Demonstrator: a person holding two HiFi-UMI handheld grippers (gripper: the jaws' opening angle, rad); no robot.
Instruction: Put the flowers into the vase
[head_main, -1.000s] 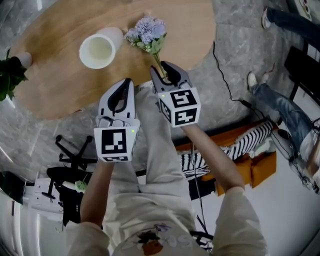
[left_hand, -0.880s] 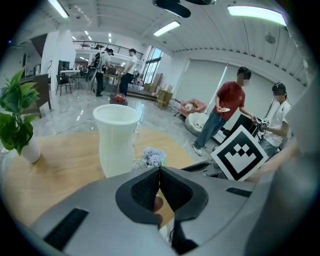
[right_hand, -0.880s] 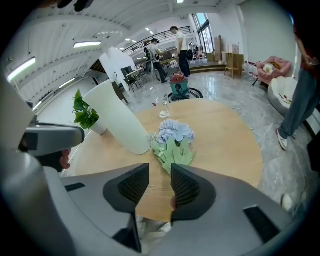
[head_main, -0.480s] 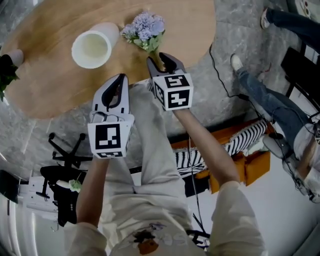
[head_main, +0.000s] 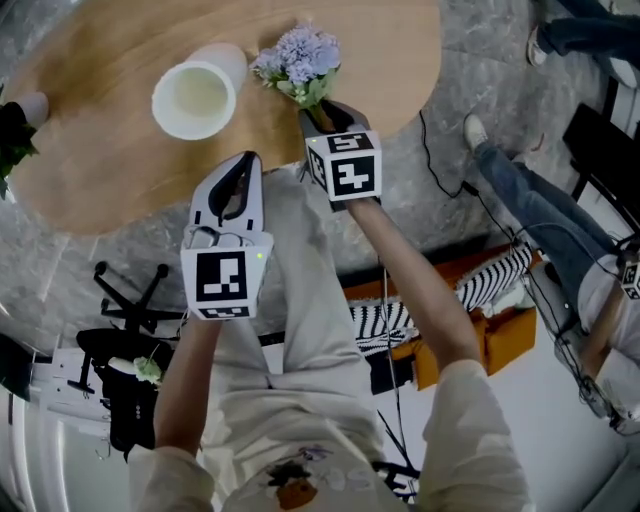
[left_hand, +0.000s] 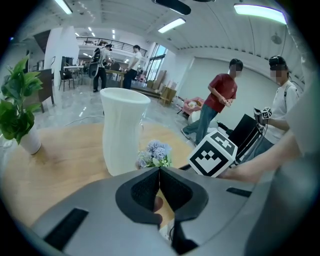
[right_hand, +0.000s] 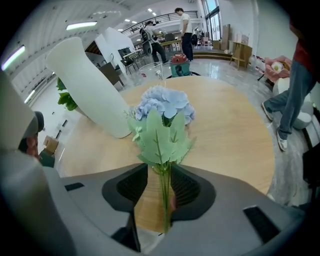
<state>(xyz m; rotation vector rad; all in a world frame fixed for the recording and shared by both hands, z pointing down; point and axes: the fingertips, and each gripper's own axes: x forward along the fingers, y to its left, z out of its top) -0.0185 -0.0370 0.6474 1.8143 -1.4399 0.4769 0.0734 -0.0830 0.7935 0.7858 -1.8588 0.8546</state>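
A bunch of pale blue flowers (head_main: 297, 58) with green leaves lies on the round wooden table (head_main: 100, 150), its stem pointing toward the near edge. A white vase (head_main: 196, 97) stands just left of it. My right gripper (head_main: 325, 112) sits over the stem end. In the right gripper view its jaws have just been opening; the thin green stem (right_hand: 164, 195) runs between them beside the right pad, with a gap on the left. My left gripper (head_main: 247, 165) hangs by the table's near edge, shut and empty, facing the vase (left_hand: 122, 130) and flowers (left_hand: 154, 152).
A potted plant (head_main: 15, 125) stands at the table's left edge. Under and beside the table are an office chair base (head_main: 130, 300), an orange box with striped cloth (head_main: 480, 300) and a black cable. A person's legs (head_main: 530, 190) are at the right; people (left_hand: 220, 95) stand beyond.
My right gripper has moved up the picture toward the flowers, covering more of the stem. The left gripper has barely shifted. A person's legs at the right have moved.
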